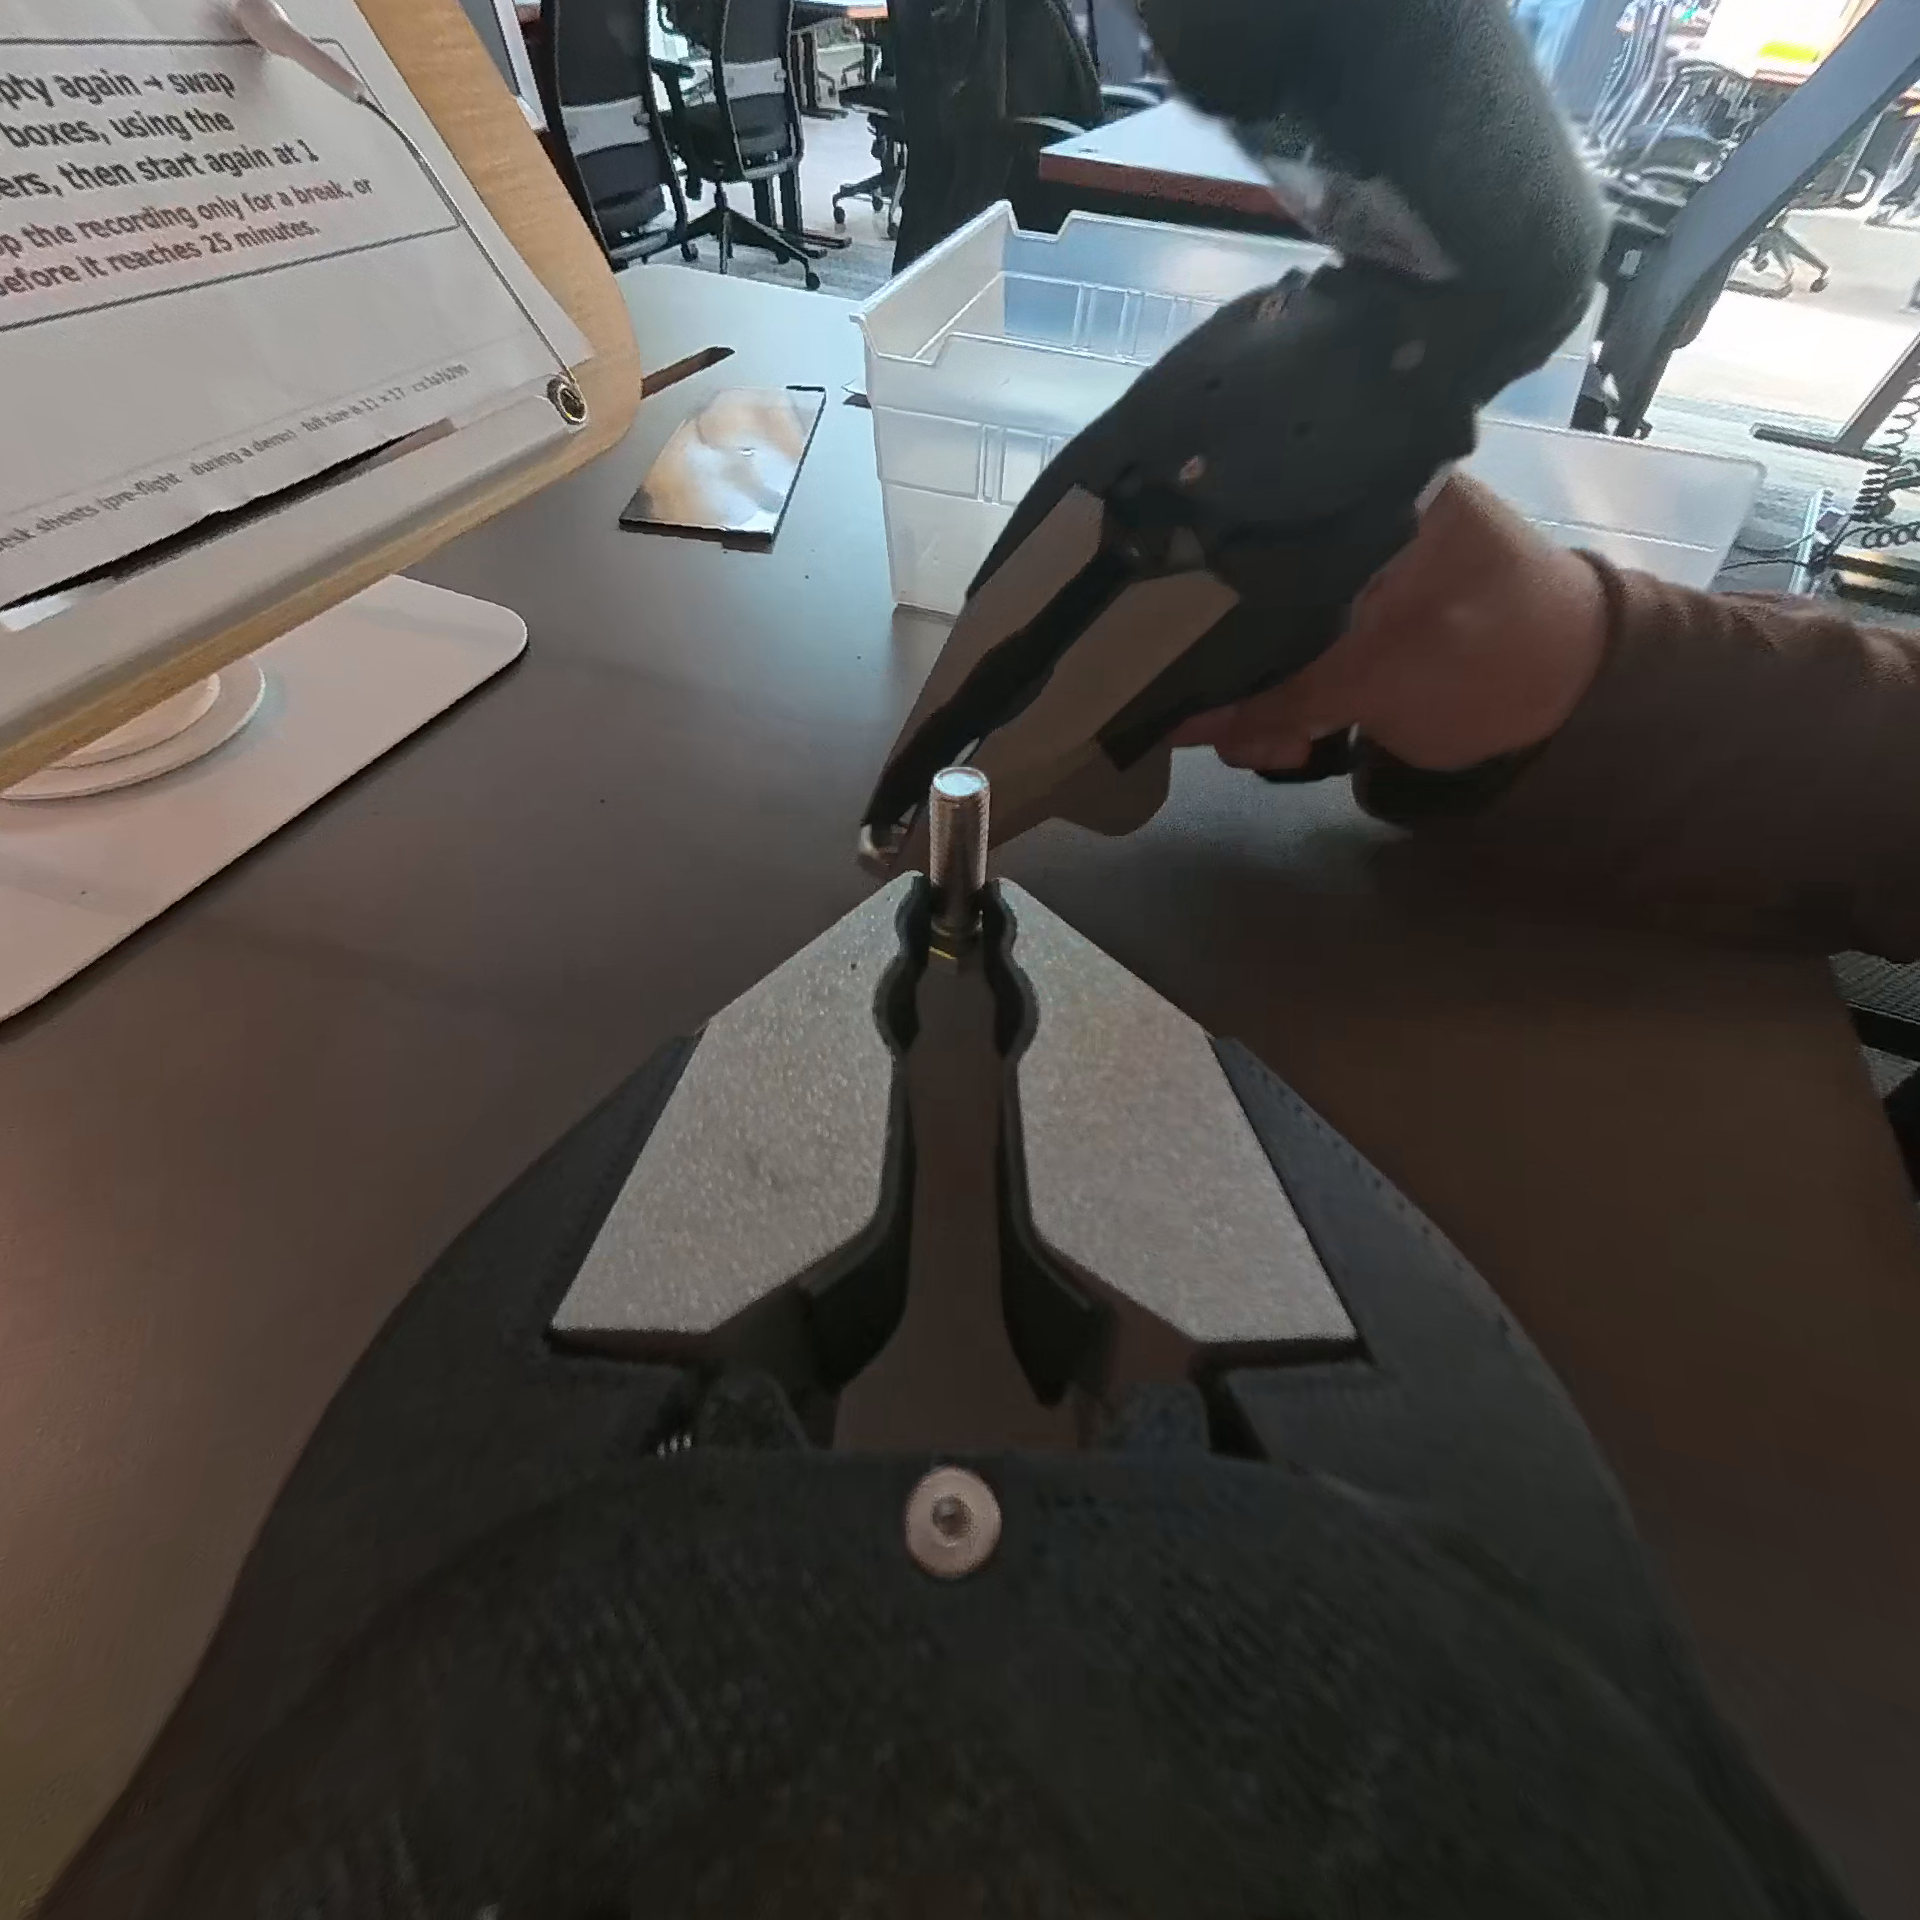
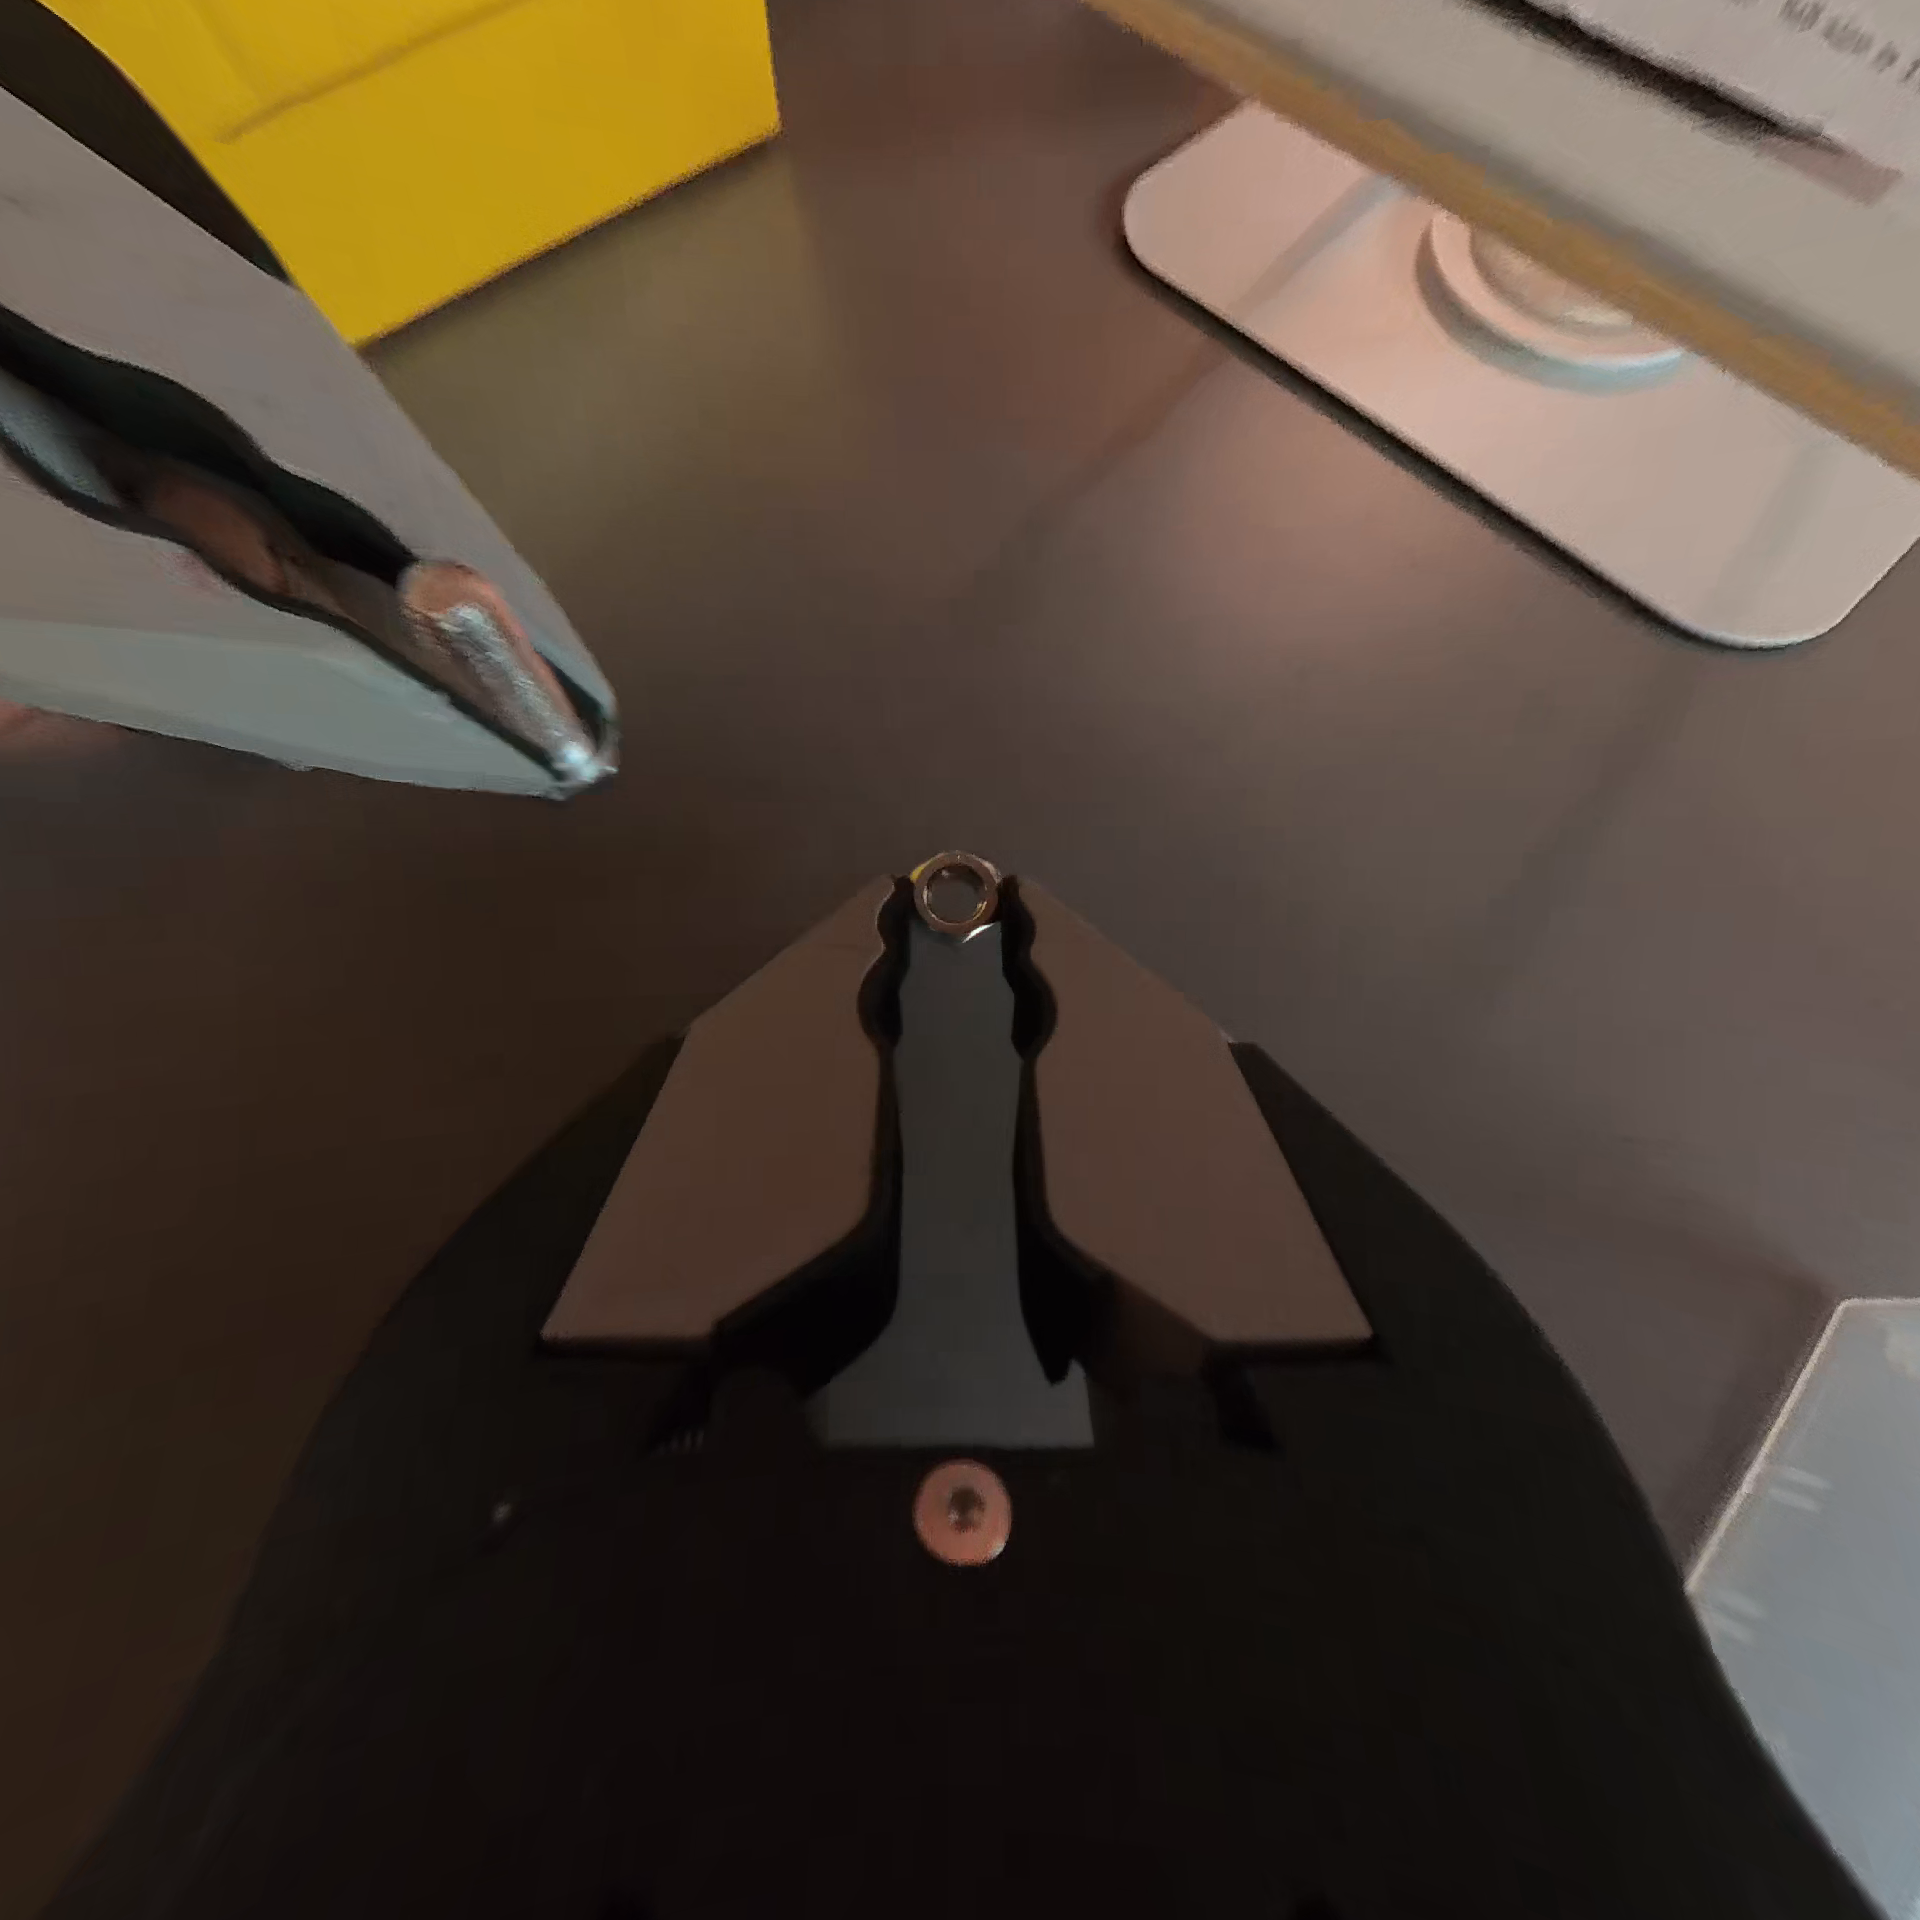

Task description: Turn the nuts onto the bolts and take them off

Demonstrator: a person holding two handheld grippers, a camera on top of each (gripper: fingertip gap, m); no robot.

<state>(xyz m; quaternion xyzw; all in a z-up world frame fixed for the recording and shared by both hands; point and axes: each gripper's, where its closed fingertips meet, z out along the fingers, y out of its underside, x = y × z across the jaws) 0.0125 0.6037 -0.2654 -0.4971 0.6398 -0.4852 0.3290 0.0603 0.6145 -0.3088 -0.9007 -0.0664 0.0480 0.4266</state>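
Observation:
My left gripper [image 1: 954, 914] is shut on a silver bolt [image 1: 957, 831], which stands upright with its threaded end up above the dark table. My right gripper [image 2: 954, 902] is shut on a small silver nut [image 2: 954, 900], its hole facing the camera. In the left wrist view the right gripper [image 1: 883, 836] comes in from the upper right, held by a hand [image 1: 1455, 665], with its tips just left of the bolt's shaft. In the right wrist view the left gripper [image 2: 582, 753] with the bolt [image 2: 488, 655] is at the left, apart from the nut.
A white open bin [image 1: 1039, 416] stands behind the grippers. A yellow box [image 2: 468, 156] is at the far left. A stand with a wooden board and a printed sheet [image 1: 260, 312] sits on a white base [image 2: 1558, 416]. A shiny flat plate [image 1: 727, 462] lies on the table.

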